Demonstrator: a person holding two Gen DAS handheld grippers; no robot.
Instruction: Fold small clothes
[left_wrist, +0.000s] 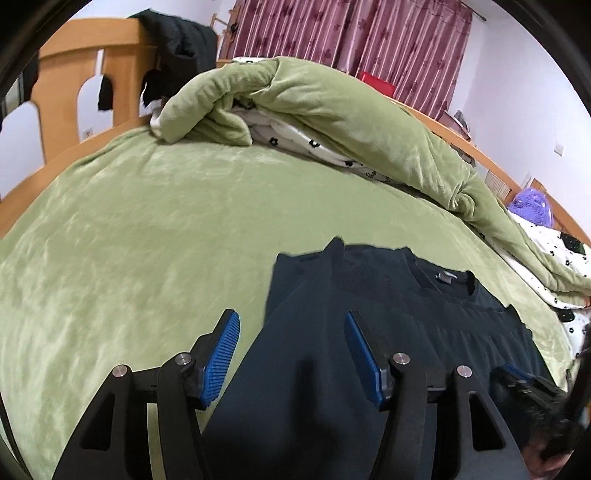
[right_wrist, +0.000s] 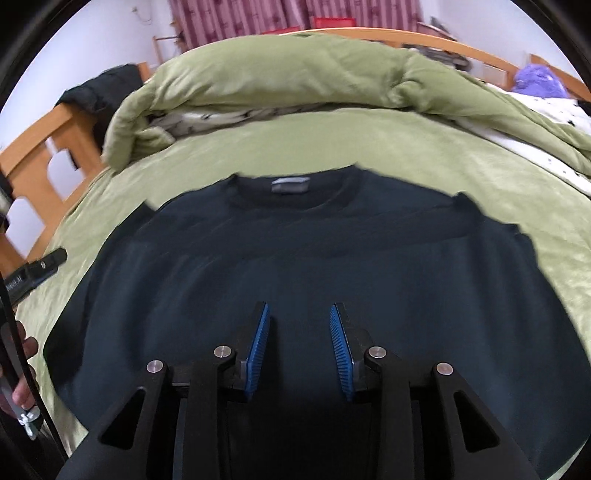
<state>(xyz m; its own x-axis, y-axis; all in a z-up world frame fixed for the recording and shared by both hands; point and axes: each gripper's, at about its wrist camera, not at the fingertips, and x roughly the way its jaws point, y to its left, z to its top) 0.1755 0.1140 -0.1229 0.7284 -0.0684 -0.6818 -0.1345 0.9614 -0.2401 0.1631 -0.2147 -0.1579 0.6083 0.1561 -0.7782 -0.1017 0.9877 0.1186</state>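
A dark navy top (right_wrist: 295, 240) lies flat on the green bedspread (right_wrist: 258, 147), its collar and grey label (right_wrist: 290, 183) at the far side. My right gripper (right_wrist: 298, 306) hovers over the middle of the top with its blue pads apart and nothing between them. In the left wrist view the same top (left_wrist: 388, 295) fills the lower right. My left gripper (left_wrist: 290, 315) stands open wide above the top's left edge, one pad over the bedspread and the other over the dark cloth. The top's near hem is hidden behind both grippers.
A rolled green quilt (left_wrist: 314, 110) with white flowered lining lies across the far side of the bed. A wooden bed end (left_wrist: 66, 81) with black clothes (left_wrist: 177, 40) draped on it stands at the left. A purple fluffy thing (left_wrist: 532, 206) sits far right. A hand (right_wrist: 22, 369) shows at the left edge.
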